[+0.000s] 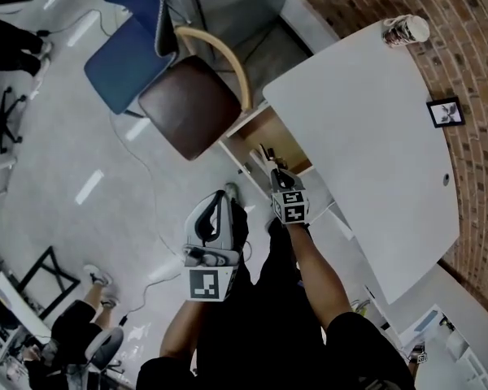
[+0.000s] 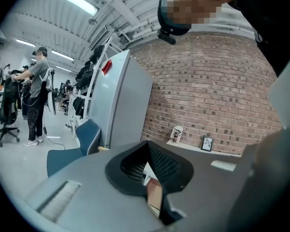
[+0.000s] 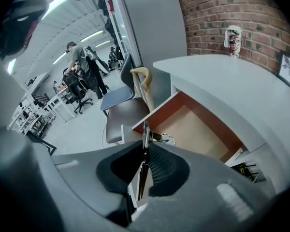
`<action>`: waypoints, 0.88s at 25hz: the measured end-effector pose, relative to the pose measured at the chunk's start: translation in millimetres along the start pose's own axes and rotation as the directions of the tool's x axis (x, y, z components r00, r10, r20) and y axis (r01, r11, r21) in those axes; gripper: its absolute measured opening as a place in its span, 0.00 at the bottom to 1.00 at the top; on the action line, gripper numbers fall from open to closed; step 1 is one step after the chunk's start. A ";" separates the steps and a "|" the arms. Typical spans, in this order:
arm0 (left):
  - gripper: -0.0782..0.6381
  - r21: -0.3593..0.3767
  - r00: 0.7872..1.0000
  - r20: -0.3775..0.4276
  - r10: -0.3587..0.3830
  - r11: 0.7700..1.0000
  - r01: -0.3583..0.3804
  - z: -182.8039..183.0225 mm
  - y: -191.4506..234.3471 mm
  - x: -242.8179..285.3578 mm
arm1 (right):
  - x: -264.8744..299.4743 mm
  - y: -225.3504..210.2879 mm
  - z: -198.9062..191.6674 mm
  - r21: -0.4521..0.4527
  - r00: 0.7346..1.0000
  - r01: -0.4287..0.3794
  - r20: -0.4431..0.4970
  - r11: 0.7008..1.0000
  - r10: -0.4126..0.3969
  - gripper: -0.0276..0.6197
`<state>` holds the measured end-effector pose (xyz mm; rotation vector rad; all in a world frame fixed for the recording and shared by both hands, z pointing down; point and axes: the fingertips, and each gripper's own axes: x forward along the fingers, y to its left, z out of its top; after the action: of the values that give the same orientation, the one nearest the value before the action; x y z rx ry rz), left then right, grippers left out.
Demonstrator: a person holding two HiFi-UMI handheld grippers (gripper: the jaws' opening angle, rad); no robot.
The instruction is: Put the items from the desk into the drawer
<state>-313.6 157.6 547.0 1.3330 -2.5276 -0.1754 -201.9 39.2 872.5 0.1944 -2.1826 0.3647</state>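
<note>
Thin metal item (image 3: 145, 132) is gripped edge-on by the right gripper (image 3: 144, 158), the open drawer (image 3: 198, 129) just ahead of it; the left gripper (image 2: 149, 161) is seen closed and empty

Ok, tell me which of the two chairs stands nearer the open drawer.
The brown-seated chair with the curved wooden back: it stands right beside the drawer, while the blue chair sits beyond it, farther from the desk.
</note>
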 end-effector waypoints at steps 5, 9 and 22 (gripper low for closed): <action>0.14 -0.015 0.999 -0.036 0.006 1.000 -0.007 -23.1 1.6 11.0 | 37.2 -15.0 -31.4 0.022 0.998 0.003 -0.055 1.000 -0.001 0.09; 0.14 -0.023 0.998 -0.057 0.022 0.999 -0.023 -35.1 2.4 18.6 | 58.4 -22.1 -52.8 0.025 0.996 -0.005 -0.093 1.000 0.008 0.09; 0.14 -0.039 0.994 -0.109 0.030 0.999 -0.035 -60.9 5.4 28.6 | 100.5 -36.8 -94.0 0.068 0.975 0.001 -0.220 0.998 0.014 0.10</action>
<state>-315.0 138.5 611.7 1.2503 -2.4407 -0.1439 -180.3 34.5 1013.2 0.1758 -1.9543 0.4431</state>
